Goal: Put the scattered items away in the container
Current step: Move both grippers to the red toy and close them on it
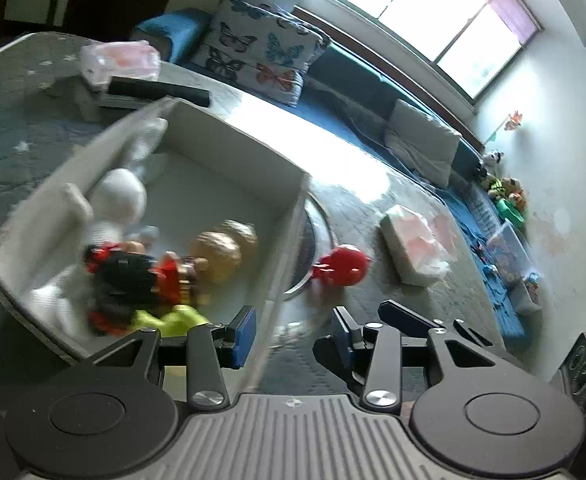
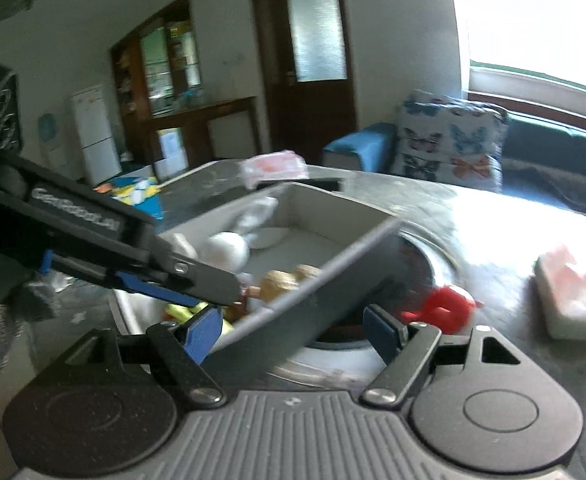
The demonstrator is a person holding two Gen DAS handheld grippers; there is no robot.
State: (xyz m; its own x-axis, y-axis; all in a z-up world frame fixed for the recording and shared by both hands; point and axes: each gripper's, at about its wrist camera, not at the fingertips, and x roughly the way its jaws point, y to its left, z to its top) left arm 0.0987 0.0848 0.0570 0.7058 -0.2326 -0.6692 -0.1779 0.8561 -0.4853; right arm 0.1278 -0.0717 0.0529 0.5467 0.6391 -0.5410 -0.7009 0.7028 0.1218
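A grey open box (image 1: 237,132) stands on the table and holds a white plush (image 1: 119,200), a black-and-red toy (image 1: 133,276), a tan walnut-like toy (image 1: 221,252) and a yellow-green piece (image 1: 173,318). A red toy (image 1: 343,266) lies on the table just outside the box's right wall; it shows again as the red toy (image 2: 445,304). My left gripper (image 1: 293,336) is open and straddles that wall without pressing it. My right gripper (image 2: 293,332) is open too, with the near wall of the box (image 2: 333,264) between its pads. The left gripper (image 2: 213,298) reaches over the box's near left corner.
Under the box lies a round silver disc (image 1: 319,236). A wrapped tissue pack (image 1: 413,248) sits right of the red toy, another pack (image 1: 121,60) and a black remote (image 1: 157,90) behind the box. A blue-yellow carton (image 2: 137,196) lies far left. A blue sofa with a butterfly cushion (image 1: 261,52) runs behind the table.
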